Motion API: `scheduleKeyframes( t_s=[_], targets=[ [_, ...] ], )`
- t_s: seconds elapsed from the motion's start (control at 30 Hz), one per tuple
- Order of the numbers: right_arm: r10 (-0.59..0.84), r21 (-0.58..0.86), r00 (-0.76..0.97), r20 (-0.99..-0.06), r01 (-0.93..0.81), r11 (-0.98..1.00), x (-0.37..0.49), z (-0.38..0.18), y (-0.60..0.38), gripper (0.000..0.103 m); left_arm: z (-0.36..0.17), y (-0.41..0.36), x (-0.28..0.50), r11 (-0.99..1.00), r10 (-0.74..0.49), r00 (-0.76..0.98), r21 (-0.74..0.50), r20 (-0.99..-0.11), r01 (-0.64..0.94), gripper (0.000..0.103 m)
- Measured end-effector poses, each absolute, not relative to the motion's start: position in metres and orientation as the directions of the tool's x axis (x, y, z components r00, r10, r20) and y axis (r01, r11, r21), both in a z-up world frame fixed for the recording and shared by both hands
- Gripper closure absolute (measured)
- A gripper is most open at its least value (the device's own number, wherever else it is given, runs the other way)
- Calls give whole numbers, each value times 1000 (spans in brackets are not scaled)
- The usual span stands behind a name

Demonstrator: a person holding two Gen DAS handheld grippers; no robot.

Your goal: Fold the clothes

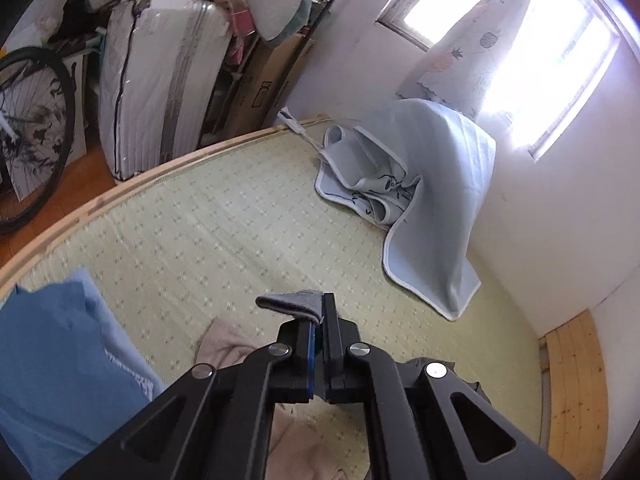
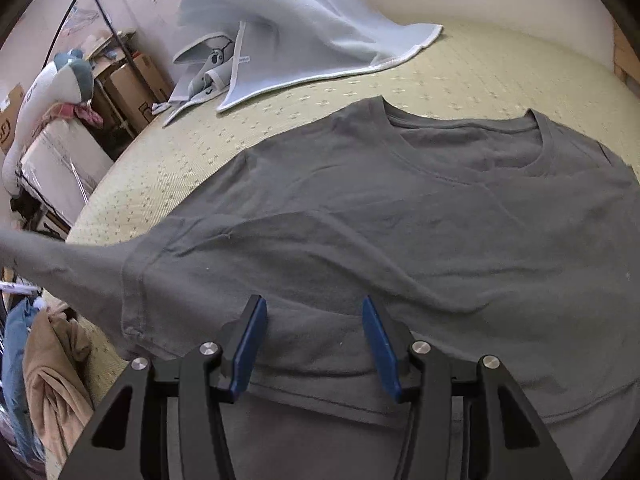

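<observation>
Grey T-shirt [image 2: 400,216] first, seen from the left wrist view only as a small fold of its cloth [image 1: 294,304] pinched at the tip of the left gripper [image 1: 320,320], whose jaws are clamped tight on it above the patterned green mat [image 1: 208,232]. A blue garment [image 1: 52,360] lies at the lower left and a beige garment [image 1: 228,340] just beside the gripper. Farther off, a light blue blanket [image 1: 436,184] is draped against the wall beneath the bright window [image 1: 500,40]. Past the mat's wooden edge stand a clear zipped storage bag [image 1: 160,92] holding white bedding, a cardboard box [image 1: 272,80] with small black printed symbols too small to read, and a bicycle wheel [image 1: 36,136].

From the right wrist view, the T-shirt is spread across the mat, neckline toward the far side, and one sleeve [image 2: 60,264] is pulled out taut to the left. The right gripper [image 2: 316,344] hovers over the shirt's lower part, its blue-padded fingers [image 2: 250,344] standing moderately apart with nothing gripped. The blanket lies beyond. At the left edge, cardboard boxes [image 2: 132,84] stand stacked; the print on them cannot be read.
</observation>
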State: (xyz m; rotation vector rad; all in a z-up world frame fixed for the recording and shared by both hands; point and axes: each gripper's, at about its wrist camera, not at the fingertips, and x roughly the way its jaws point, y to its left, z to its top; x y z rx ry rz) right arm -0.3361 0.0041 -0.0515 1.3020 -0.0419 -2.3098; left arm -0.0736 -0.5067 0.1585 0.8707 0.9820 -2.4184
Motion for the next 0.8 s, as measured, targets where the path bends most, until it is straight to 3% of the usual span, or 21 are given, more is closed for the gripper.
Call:
scheduleKeyframes(
  t_s=[0.13, 0.27, 0.4, 0.5, 0.53, 0.67, 0.8],
  targets=[
    [-412, 249, -424, -806, 388, -887, -338, -49, 0, 48, 167, -494, -83, -698, -94, -738, -484, -668, 528, 102],
    [-582, 422, -429, -691, 415, -806, -325, -30, 2, 48, 178, -468, -88, -749, -49, -751, -473, -658, 463, 102],
    [-670, 474, -362, -648, 496, -727, -312, -27, -22, 50, 196, -437, -96, -785, 16, -758, -477, -652, 394, 102],
    [-528, 334, -286, -799, 519, -787, -313, -52, -54, 54, 216, -407, -101, -820, 57, -766, -468, -640, 330, 102],
    [-524, 325, -296, -799, 520, -790, -310, -50, -54, 56, 224, -396, -102, -831, 69, -770, -463, -635, 307, 102],
    [-572, 341, -356, -739, 535, -773, -295, -29, -45, 55, 257, -344, -110, -874, 130, -773, -440, -621, 207, 102],
    [-652, 265, -470, -595, 651, -712, -250, 14, -28, 48, 281, -283, -125, -900, 216, -756, -427, -618, 91, 102]
  ],
)
